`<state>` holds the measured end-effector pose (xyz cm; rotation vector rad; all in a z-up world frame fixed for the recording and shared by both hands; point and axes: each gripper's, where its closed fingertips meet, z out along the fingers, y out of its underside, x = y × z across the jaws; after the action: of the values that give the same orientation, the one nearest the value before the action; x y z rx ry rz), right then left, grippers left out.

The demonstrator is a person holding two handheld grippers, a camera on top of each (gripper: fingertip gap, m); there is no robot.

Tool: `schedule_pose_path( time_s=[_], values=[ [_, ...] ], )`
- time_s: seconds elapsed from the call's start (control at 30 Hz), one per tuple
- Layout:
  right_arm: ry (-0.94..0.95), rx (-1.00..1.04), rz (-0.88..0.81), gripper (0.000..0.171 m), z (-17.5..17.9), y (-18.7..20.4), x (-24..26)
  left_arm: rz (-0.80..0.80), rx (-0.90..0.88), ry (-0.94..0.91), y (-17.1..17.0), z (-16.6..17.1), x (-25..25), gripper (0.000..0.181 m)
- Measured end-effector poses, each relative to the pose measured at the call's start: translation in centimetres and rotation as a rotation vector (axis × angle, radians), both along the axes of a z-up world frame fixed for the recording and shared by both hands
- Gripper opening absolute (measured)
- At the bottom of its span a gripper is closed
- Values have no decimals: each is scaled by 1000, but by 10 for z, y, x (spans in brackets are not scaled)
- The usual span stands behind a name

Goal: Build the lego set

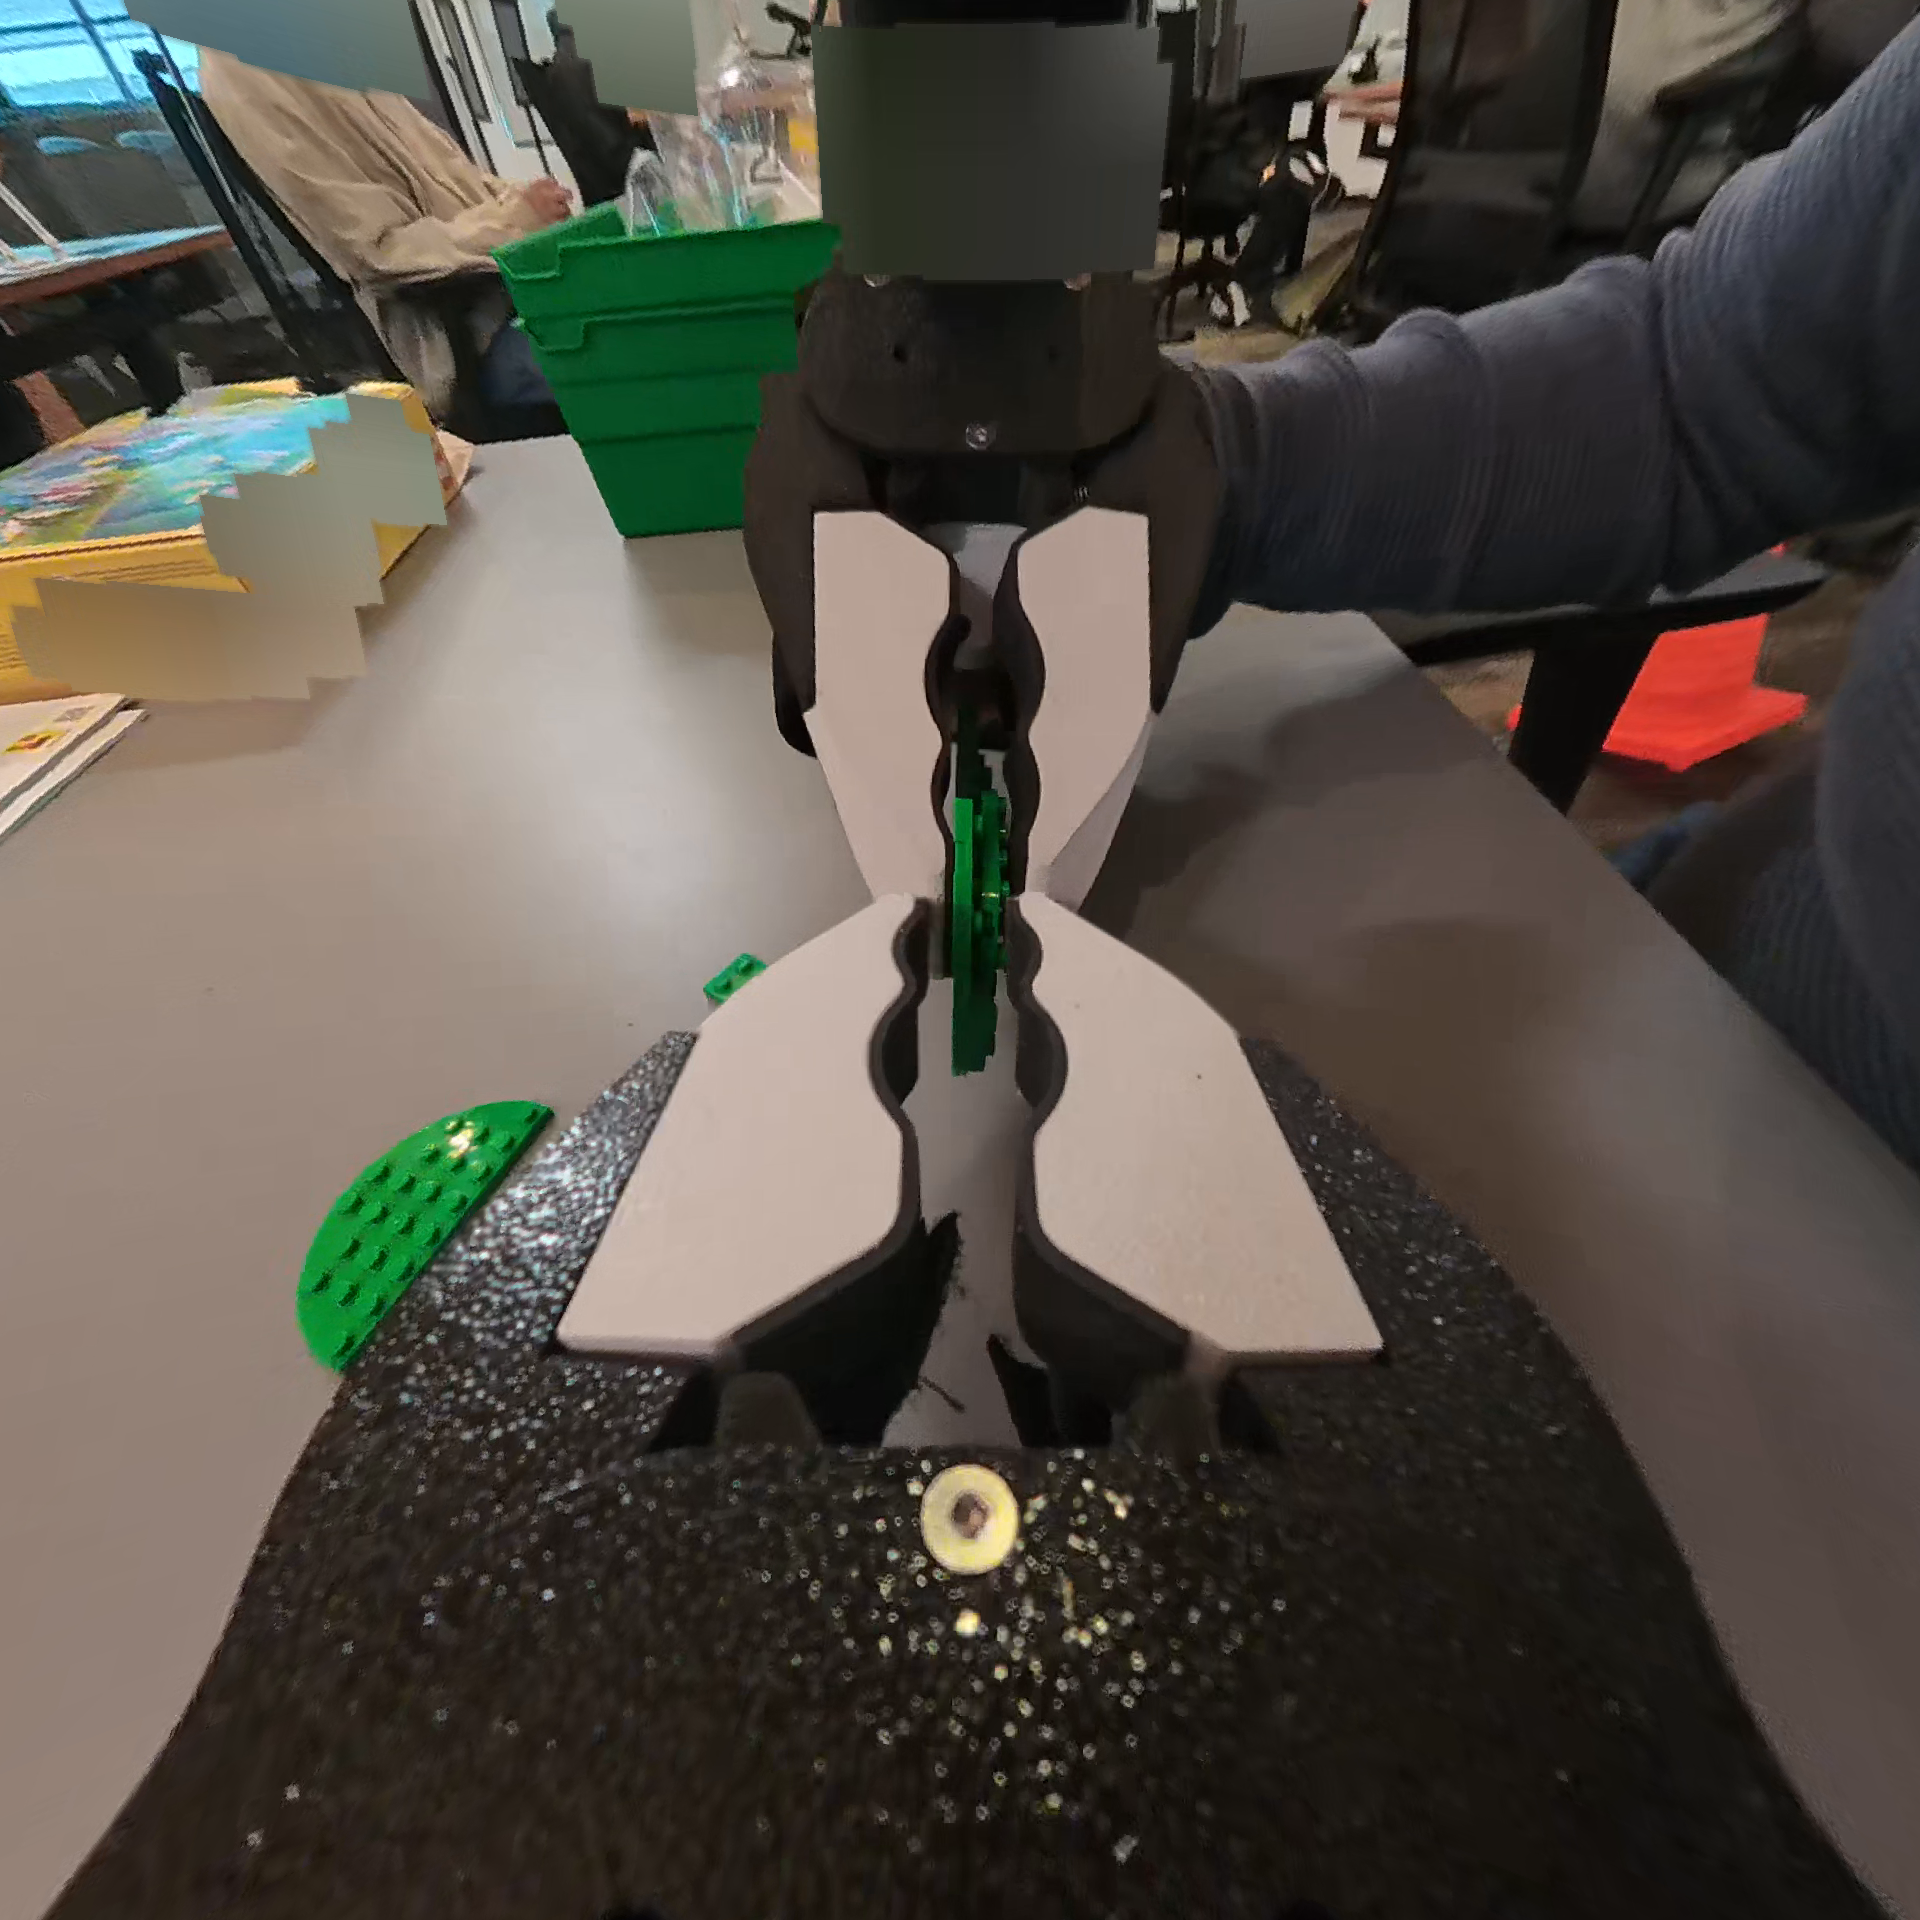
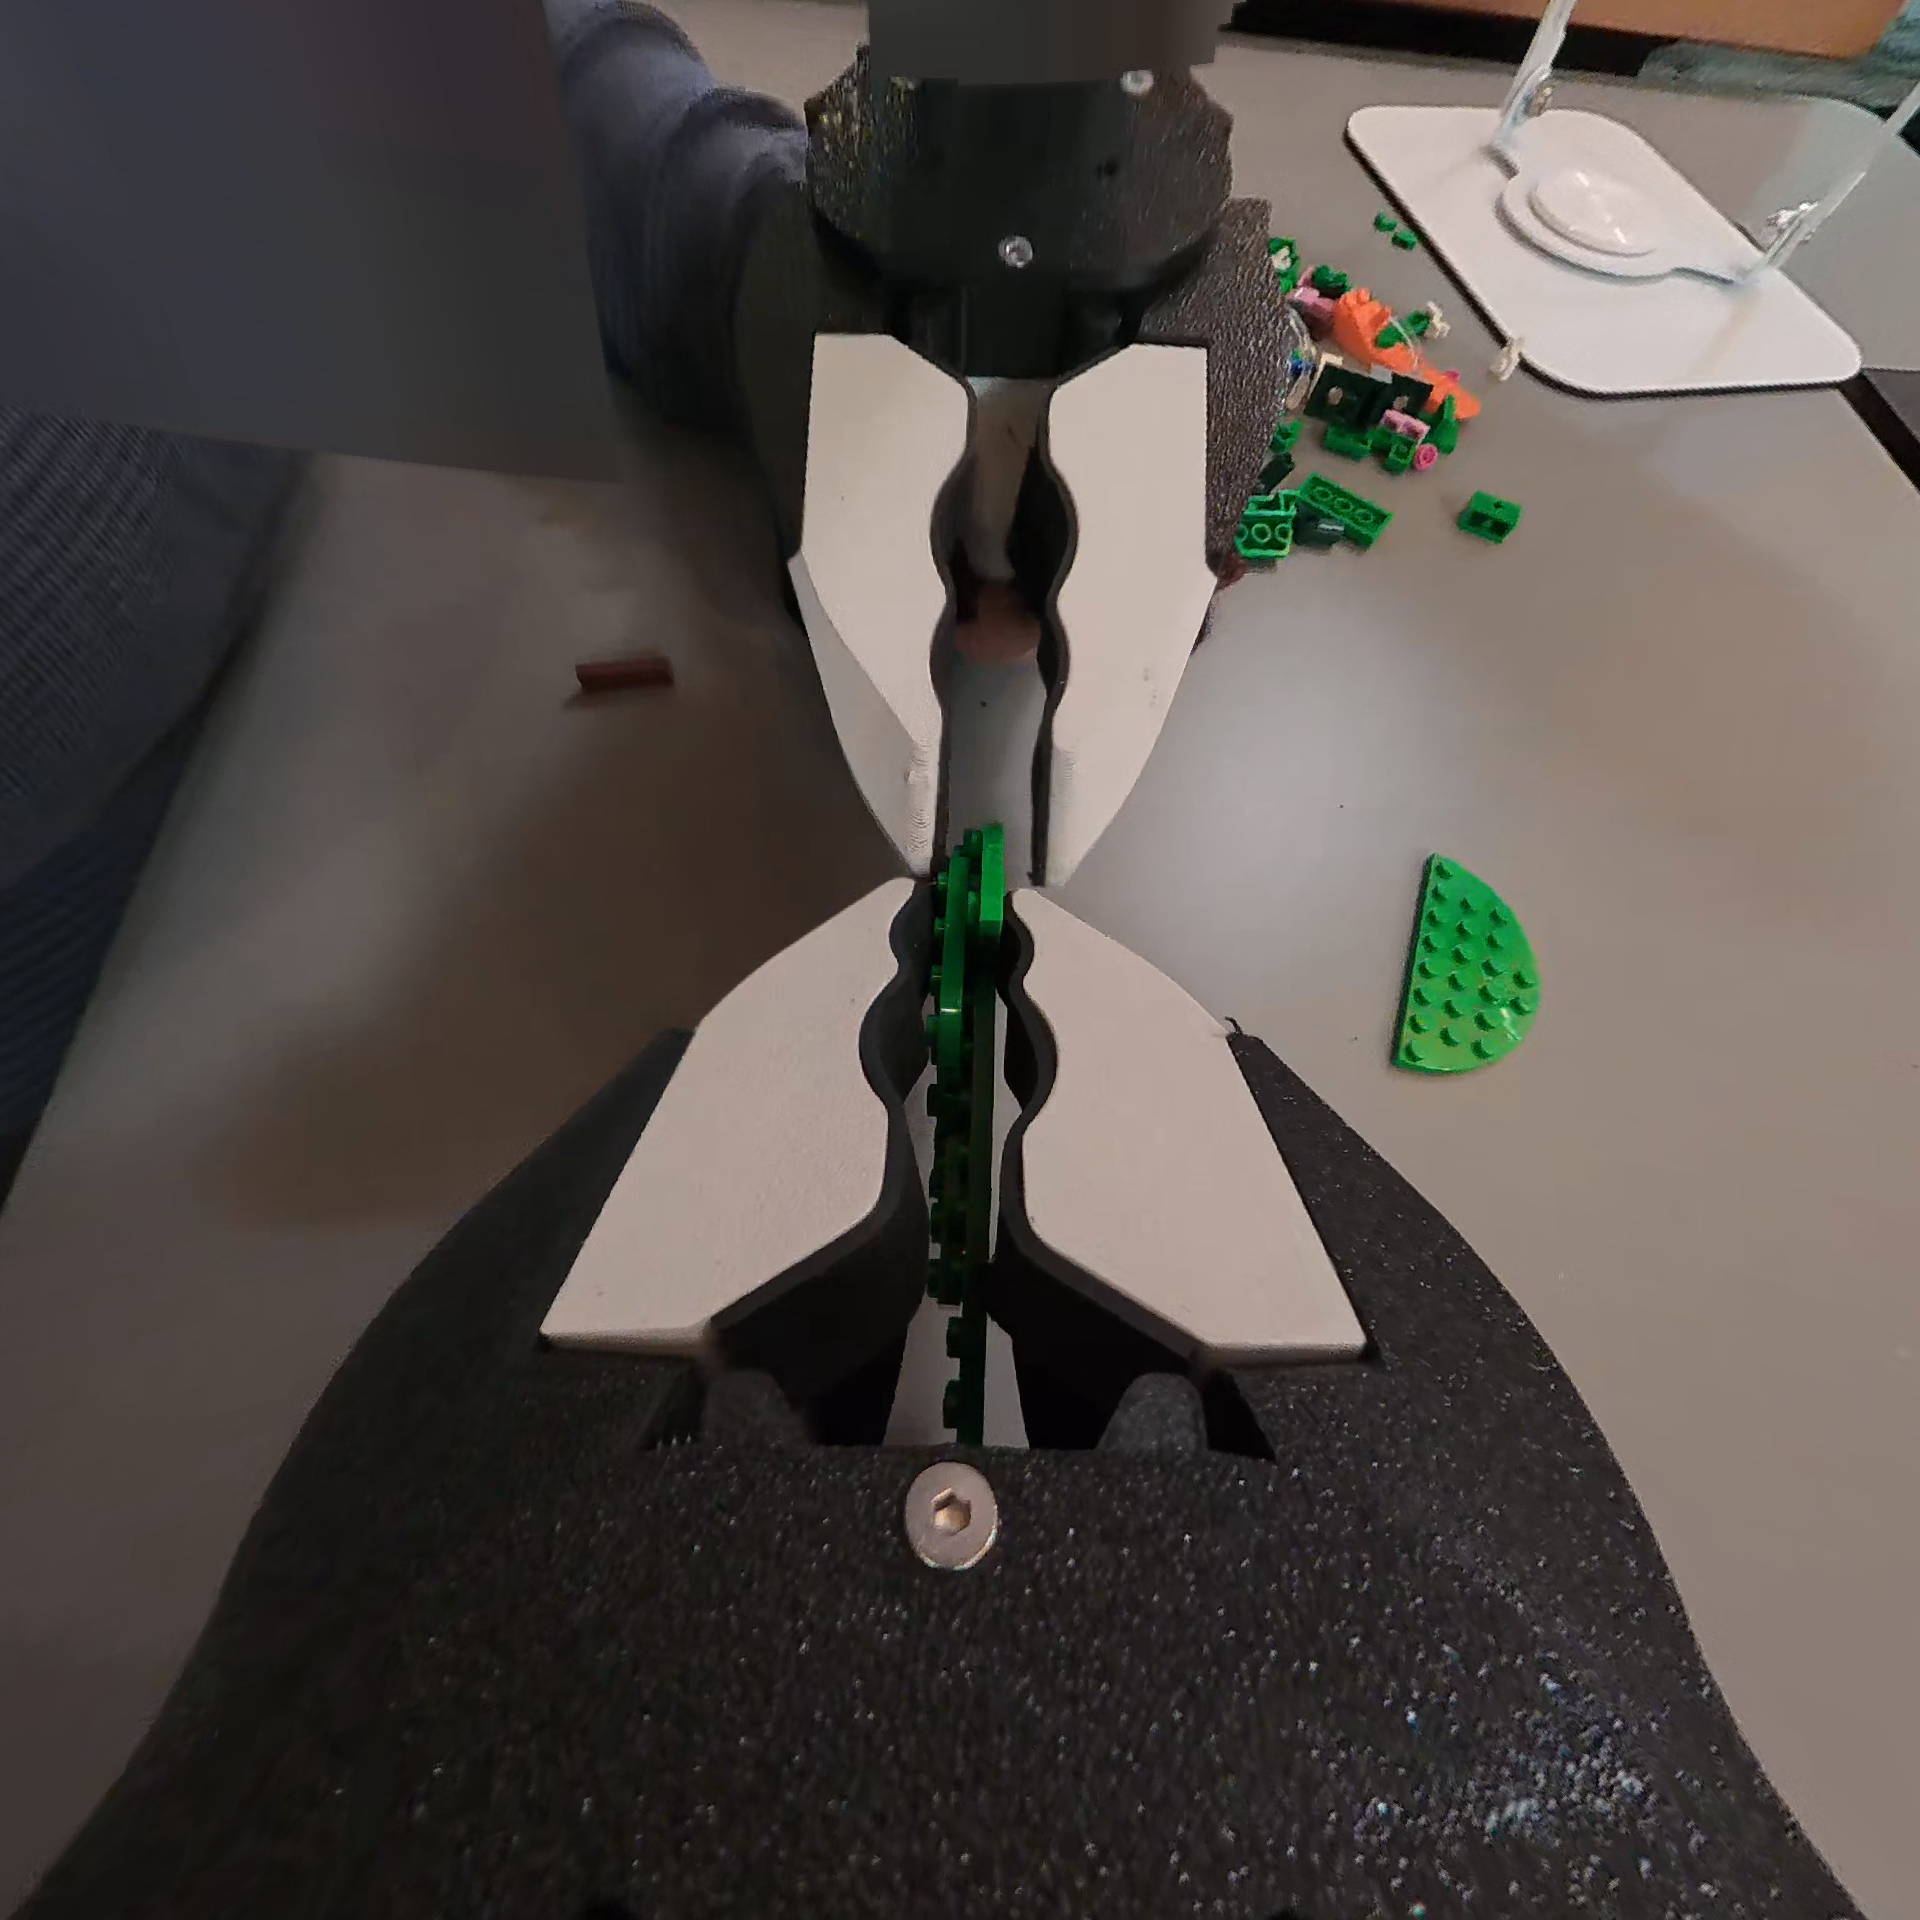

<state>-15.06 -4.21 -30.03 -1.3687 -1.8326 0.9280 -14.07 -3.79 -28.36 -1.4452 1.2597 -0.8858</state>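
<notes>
Both grippers face each other tip to tip above the grey table [image 1: 416,831]. Between them stands a stack of green studded plates [image 1: 975,935], on edge. My left gripper [image 1: 971,920] is shut on its near end. My right gripper [image 2: 961,904] is shut on the stack [image 2: 966,1039], which runs deep back between its fingers. The right gripper shows opposite in the left wrist view [image 1: 982,873], and the left gripper opposite in the right wrist view [image 2: 987,868]. A green half-round plate [image 1: 416,1226] lies flat on the table, also seen in the right wrist view [image 2: 1470,966].
A pile of loose green, orange and pink bricks [image 2: 1351,416] lies beside a white stand base [image 2: 1610,260]. A small brown piece [image 2: 623,675] and a small green brick [image 1: 732,977] lie loose. Stacked green bins [image 1: 665,364], the set box [image 1: 208,520] and a booklet [image 1: 52,748] sit at the far side. Left and right tips are no more than a few centimetres apart.
</notes>
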Motion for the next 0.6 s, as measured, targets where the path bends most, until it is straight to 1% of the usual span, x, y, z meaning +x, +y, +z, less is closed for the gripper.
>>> schedule_pose_path(
  time_s=[0.23,0.33,0.37,0.6],
  values=[
    [-64,47,2,10,-18,-1,4,-9,-14,142,-2,-20,3,12],
    [-64,42,-13,10,-18,-1,5,-5,-21,145,-1,-20,3,11],
    [-65,40,-20,10,-18,0,5,-8,-22,149,-1,-21,3,7],
    [-89,57,-7,8,-19,-1,6,-17,-18,158,-3,-22,3,5]
  ],
)
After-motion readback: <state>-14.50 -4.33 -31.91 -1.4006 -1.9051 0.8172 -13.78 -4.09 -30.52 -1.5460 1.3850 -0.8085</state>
